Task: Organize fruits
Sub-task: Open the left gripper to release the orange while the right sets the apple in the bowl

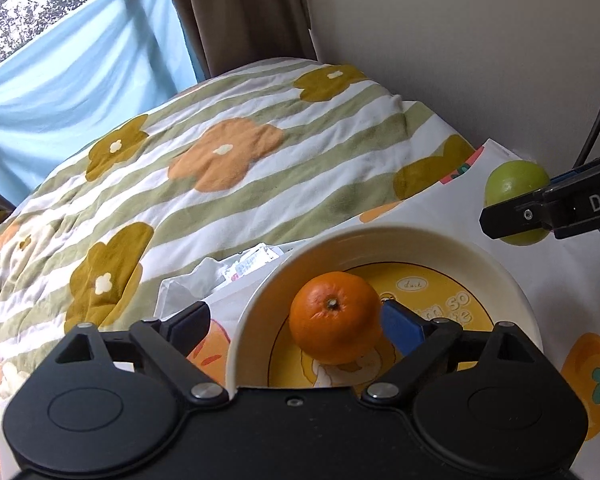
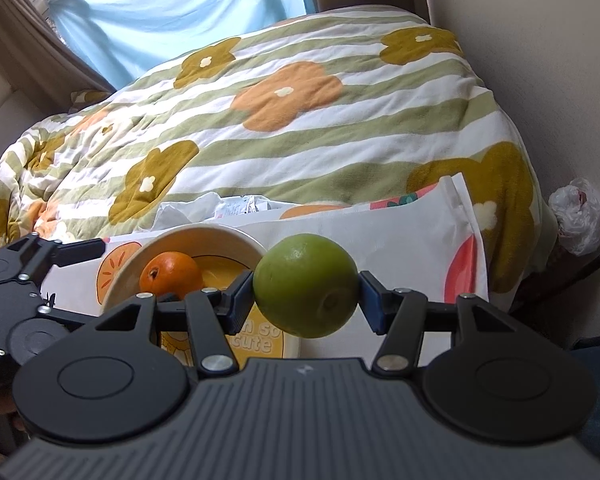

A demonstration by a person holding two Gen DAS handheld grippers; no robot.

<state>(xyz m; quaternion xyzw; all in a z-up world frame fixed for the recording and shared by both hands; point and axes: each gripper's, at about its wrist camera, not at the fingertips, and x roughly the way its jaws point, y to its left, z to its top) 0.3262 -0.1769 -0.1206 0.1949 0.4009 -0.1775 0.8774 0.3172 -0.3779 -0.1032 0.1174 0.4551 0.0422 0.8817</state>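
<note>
Meanwhile, the right tool (image 2: 306, 294) clamps the green apple (image 2: 306, 286), its calyx end facing the camera; the left tool (image 1: 296, 320) gapes around the orange (image 1: 335, 317), stem up, in the bowl (image 1: 480, 256).

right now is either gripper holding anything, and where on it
The right gripper holds the green apple, pads pressed on its two opposite sides. The left gripper is open and holds nothing; the orange sits in the bowl.
</note>
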